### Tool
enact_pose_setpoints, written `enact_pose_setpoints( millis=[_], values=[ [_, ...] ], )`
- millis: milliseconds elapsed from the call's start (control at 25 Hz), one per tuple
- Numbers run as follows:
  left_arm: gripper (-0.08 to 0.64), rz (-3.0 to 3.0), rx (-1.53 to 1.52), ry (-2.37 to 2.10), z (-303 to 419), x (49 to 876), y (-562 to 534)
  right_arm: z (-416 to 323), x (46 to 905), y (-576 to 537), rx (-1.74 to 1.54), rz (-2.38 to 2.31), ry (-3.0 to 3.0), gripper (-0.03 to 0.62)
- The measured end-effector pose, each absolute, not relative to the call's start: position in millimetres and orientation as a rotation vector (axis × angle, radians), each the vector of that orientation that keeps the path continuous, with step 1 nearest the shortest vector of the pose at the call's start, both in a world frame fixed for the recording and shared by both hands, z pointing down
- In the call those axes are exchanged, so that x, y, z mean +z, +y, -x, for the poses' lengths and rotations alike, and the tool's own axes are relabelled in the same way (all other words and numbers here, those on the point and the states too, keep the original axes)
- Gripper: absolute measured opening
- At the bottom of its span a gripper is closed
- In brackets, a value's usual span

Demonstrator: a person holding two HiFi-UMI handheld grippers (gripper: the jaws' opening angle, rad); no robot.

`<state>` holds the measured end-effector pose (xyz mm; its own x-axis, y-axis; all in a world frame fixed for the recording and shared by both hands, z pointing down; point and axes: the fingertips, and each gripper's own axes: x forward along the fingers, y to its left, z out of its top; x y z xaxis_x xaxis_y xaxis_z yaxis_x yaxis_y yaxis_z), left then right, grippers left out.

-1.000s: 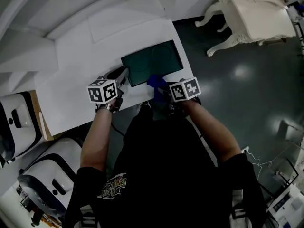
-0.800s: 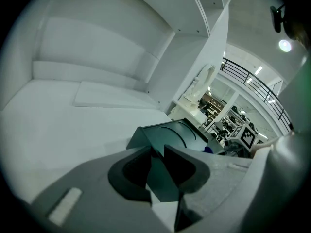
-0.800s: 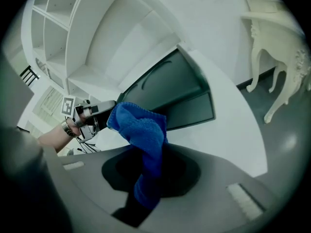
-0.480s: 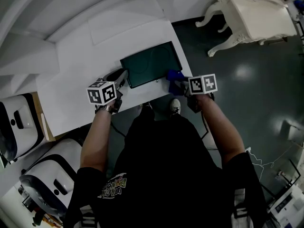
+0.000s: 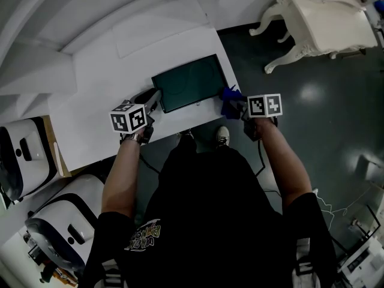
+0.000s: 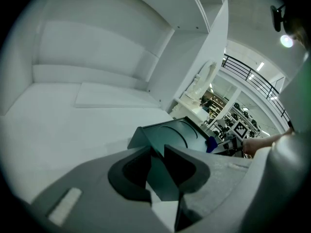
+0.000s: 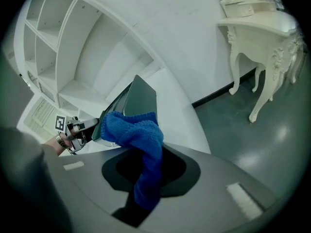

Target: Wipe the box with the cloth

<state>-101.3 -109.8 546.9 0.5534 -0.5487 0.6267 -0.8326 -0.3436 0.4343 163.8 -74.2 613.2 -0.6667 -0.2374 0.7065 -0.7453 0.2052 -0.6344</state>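
Observation:
A flat dark green box [image 5: 191, 81] lies on the white table [image 5: 96, 101]. My left gripper [image 5: 156, 96] is at the box's near left corner, shut on that corner; in the left gripper view the box's [image 6: 180, 132] edge runs in between the jaws of the left gripper [image 6: 158, 166]. My right gripper [image 5: 235, 102] is shut on a blue cloth [image 5: 228, 95], held against the box's right edge. In the right gripper view the cloth [image 7: 138, 135] hangs bunched from the right gripper [image 7: 146, 178] in front of the box [image 7: 141, 101].
A thin white board [image 5: 162, 23] lies at the back of the table, under white shelves. An ornate cream table [image 5: 324, 17] stands on the dark floor to the right. White machines [image 5: 18, 155] sit on the floor at the left. The table's right edge is just beside the cloth.
My right gripper carried the cloth from the box's near edge rightward and up to its right edge. The left gripper and the box stayed put.

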Motion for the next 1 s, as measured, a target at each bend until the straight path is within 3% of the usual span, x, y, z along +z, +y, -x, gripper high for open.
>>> enact_pose_setpoints(
  millis=[560,680,1000],
  values=[
    [0.081,-2.014,0.317,-1.198,103,536,-107,-194,570,-89,1.385,-0.969,-2.172,0.095],
    [0.006,-2.039,0.258,-1.230,98,515,-105,-196,545,-99,1.314,-0.963,-2.258,0.095],
    [0.000,-2.125,0.132,-1.272,63,455,-87,-185,484,-113,1.096,-0.826,-2.463,0.095]
  ],
)
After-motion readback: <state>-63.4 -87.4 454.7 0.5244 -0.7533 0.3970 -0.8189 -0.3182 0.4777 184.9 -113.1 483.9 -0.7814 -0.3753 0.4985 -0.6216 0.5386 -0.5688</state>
